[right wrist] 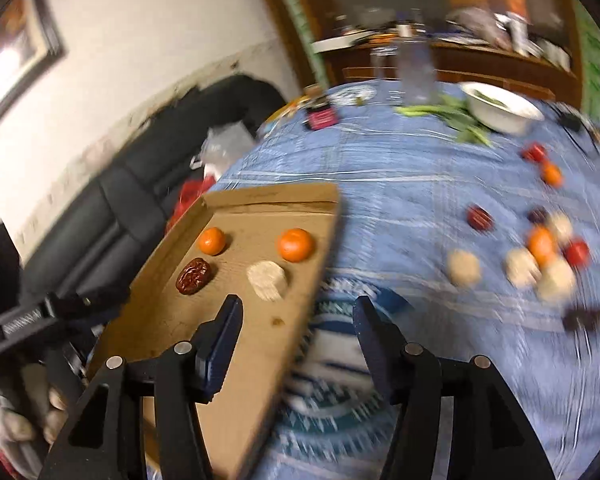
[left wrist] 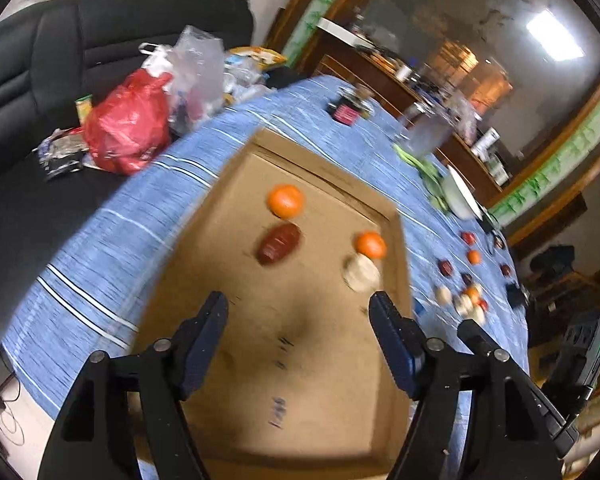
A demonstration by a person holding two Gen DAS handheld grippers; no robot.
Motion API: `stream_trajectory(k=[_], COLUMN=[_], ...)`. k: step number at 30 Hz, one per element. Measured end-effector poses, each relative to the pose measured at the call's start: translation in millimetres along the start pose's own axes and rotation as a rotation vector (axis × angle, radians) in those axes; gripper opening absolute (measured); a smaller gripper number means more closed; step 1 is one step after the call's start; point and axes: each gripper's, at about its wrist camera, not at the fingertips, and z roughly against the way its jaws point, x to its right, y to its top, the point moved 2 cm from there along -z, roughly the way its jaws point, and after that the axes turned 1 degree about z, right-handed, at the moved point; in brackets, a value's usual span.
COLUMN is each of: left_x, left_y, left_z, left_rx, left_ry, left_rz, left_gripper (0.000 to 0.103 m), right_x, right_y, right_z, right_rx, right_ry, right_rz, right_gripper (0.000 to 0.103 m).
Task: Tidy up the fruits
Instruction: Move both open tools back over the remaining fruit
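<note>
Left gripper (left wrist: 300,312) spread wide, empty, over cardboard tray (left wrist: 228,240); right gripper (right wrist: 296,316) also spread, empty, at tray's edge. Tray holds two oranges (right wrist: 295,244), red date (right wrist: 193,276), pale cake (right wrist: 267,280); loose fruits (right wrist: 540,256) at 2 o'clock on blue tablecloth (right wrist: 400,184)

Cardboard tray (right wrist: 172,312): 1; in the tray: oranges (right wrist: 295,244): 2; red date (right wrist: 193,275): 1; pale round cake (right wrist: 267,280): 1 | loose fruit cluster (right wrist: 540,256) on blue tablecloth (right wrist: 400,200): too blurred to count | white bowl (right wrist: 500,110): 1
</note>
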Motion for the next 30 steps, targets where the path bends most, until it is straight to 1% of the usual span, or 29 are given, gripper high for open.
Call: stream_trajectory(k=[3,5,6,10,13,16,20,25,30], left_x=[23,43,52,87,109,124,137,139,137], left_y=[-12,-20,-25,-49,-65,-76,-86,-90,-92], left_z=[1,0,-1,-10,-16,-18,-20,-27,-42], left_rx=[-0.007,-0.015,-0.021,-0.062,-0.094,-0.107,-0.123,-0.142,-0.169], left_ry=[-0.027,-0.043,-0.049,-0.076,-0.089,-0.093,-0.094,-0.087,-0.074], left_rz=[-0.046,-0.085,-0.103,-0.179,-0.226,-0.270,-0.303,-0.317,-0.315], left_gripper=[0.072,0.072,0.072,0.072,0.072,0.072,0.073,0.073,0.073], right_x=[32,49,58,81,94,104,117,126,137], right_y=[-19,-28,-33,-44,-50,-54,-61,-63,-64], right_z=[29,44,54,86,108,124,131,129,119], right_rx=[0.037,0.050,0.059,0.111,0.146,0.174,0.186,0.183,0.144], right_ry=[-0.022,-0.048,-0.074,-0.150,-0.189,-0.212,-0.212,-0.222,-0.235], right_rz=[-0.109,-0.148,-0.163,-0.187,-0.187,-0.197,-0.230,-0.243,-0.252], right_gripper=[0.062,0.062,0.062,0.063,0.067,0.070,0.070,0.070,0.070])
